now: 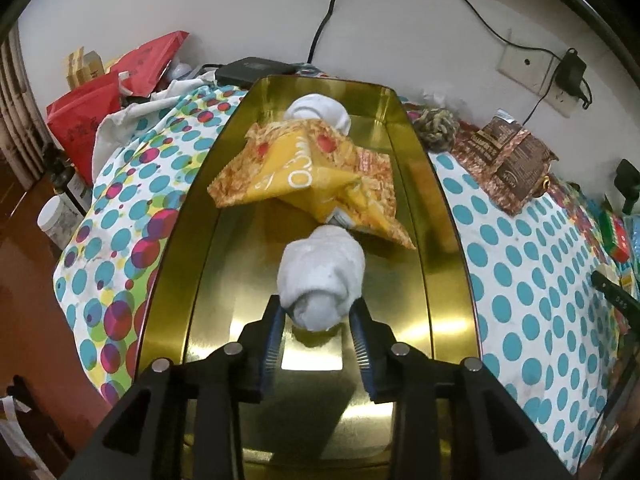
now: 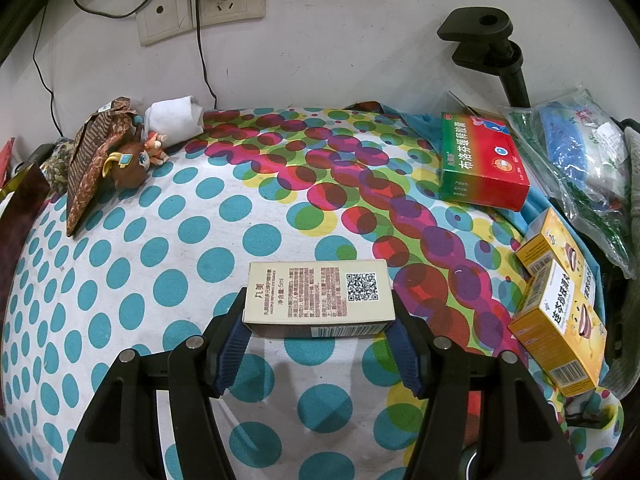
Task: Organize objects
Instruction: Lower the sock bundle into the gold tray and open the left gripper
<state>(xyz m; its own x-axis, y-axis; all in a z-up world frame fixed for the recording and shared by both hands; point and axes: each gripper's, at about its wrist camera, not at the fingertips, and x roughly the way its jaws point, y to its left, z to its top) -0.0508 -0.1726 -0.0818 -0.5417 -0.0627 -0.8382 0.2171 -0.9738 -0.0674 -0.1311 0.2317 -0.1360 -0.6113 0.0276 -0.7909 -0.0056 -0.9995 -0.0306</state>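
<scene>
Left wrist view first: the left gripper [image 1: 318, 322] is hanging over the gold tin tray [image 1: 436, 216], and a rolled white sock [image 1: 324, 276] is sitting between its fingers. The jaws are standing a bit apart around the roll; I can't tell if the pads are actually pressing it. Counting inside the tray: two white sock rolls, this one at the near end and a second sock roll [image 1: 320, 114] at the far end, plus one yellow snack bag [image 1: 312, 172] lying between them. Right of the tray, on the polka-dot cloth [image 1: 532, 280], one brown foil packet [image 1: 504, 156] and one knotted rope ball [image 1: 436, 126] are sitting.

Right wrist view: the right gripper [image 2: 320, 328] is clamping one beige carton [image 2: 318, 298] by its two short ends, just above the bench. Right of the carton, one green-and-red medicine box [image 2: 480, 160] and two yellow boxes [image 2: 556, 320] are lying. Far left of it, one brown toy figure [image 2: 132, 168] is resting beside another white roll [image 2: 176, 120].
</scene>
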